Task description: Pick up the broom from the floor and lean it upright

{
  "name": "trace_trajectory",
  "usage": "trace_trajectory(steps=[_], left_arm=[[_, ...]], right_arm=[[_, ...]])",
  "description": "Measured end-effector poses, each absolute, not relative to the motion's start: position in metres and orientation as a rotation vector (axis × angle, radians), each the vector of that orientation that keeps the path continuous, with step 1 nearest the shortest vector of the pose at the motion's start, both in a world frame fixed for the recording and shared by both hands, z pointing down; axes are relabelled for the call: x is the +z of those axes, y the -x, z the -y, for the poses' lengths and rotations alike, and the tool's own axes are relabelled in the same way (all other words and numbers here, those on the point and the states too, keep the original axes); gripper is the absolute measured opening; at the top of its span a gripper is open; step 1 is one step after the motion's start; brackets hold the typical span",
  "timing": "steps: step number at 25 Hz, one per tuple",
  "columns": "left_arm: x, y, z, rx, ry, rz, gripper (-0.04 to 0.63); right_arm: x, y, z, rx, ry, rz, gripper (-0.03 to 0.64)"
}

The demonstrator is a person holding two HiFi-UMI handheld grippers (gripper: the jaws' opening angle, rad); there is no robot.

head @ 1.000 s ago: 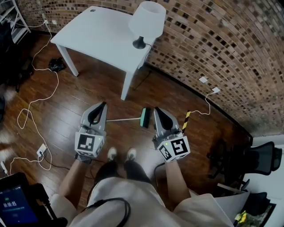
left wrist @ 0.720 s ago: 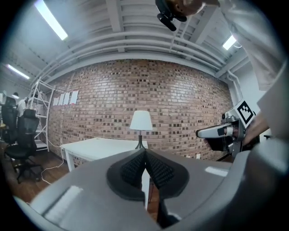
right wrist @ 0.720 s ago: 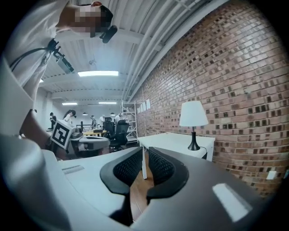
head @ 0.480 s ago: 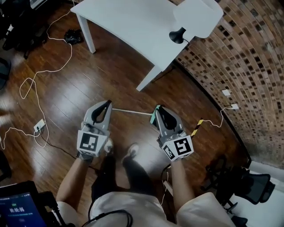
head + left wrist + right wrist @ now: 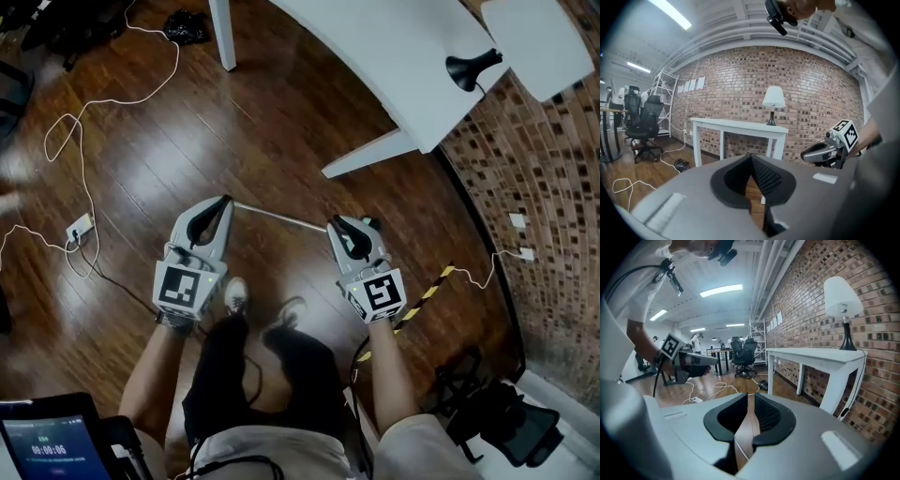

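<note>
While the broom lies flat on the floor at mid-frame, grasping, lifting and leaning it all remain: the left tongs are closed and empty by its handle tip, and the right tongs have just been opening to a narrow, empty gap by its head.

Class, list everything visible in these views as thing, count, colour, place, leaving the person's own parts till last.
broom: one, silver handle, lying on the floor, centre
brick wall: one, brown, right
table: one, white, by the brick wall
lamp: one, black base, white shade, on the table
cables: several, white, on the floor, left
striped pole: one, yellow and black, on the floor, right
office chairs: several, black, one lower right
screen device: one, dark, lower left
left gripper: one, grey, fingers shut, empty
right gripper: one, grey, fingers just been opening, nothing between them
</note>
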State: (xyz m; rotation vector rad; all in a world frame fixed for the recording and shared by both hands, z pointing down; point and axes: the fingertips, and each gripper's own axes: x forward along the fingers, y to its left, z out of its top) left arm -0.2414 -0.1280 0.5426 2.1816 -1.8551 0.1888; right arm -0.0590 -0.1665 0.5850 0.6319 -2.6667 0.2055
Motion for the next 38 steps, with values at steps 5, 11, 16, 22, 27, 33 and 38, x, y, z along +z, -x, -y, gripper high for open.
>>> trace_trajectory(steps=[5, 11, 16, 22, 27, 33, 38], left_arm=[[0.613, 0.264, 0.127, 0.192, -2.126, 1.939, 0.002], [0.725, 0.264, 0.112, 0.191, -2.043, 1.948, 0.002], [0.818, 0.276, 0.100, 0.150, -1.955, 2.013, 0.002], [0.903, 0.293, 0.071, 0.161, -1.814, 2.090, 0.002], [0.954, 0.296, 0.054, 0.182, -1.766, 2.098, 0.002], [0.991, 0.302, 0.049, 0.153, -1.728, 2.165, 0.002], [1.022, 0.315, 0.041, 0.127, -1.669, 2.226, 0.002]], right_arm=[[0.678, 0.081, 0.162, 0.232, -0.517, 2.612, 0.060], [0.824, 0.097, 0.159, 0.402, -0.486, 2.543, 0.092], [0.940, 0.117, 0.148, 0.337, -0.337, 2.482, 0.092], [1.037, 0.129, 0.128, 0.293, -0.167, 2.418, 0.094], [1.087, 0.136, 0.119, 0.294, -0.084, 2.394, 0.111], [1.155, 0.148, 0.119, 0.236, 0.035, 2.320, 0.137], [1.216, 0.161, 0.111, 0.112, 0.234, 2.198, 0.133]])
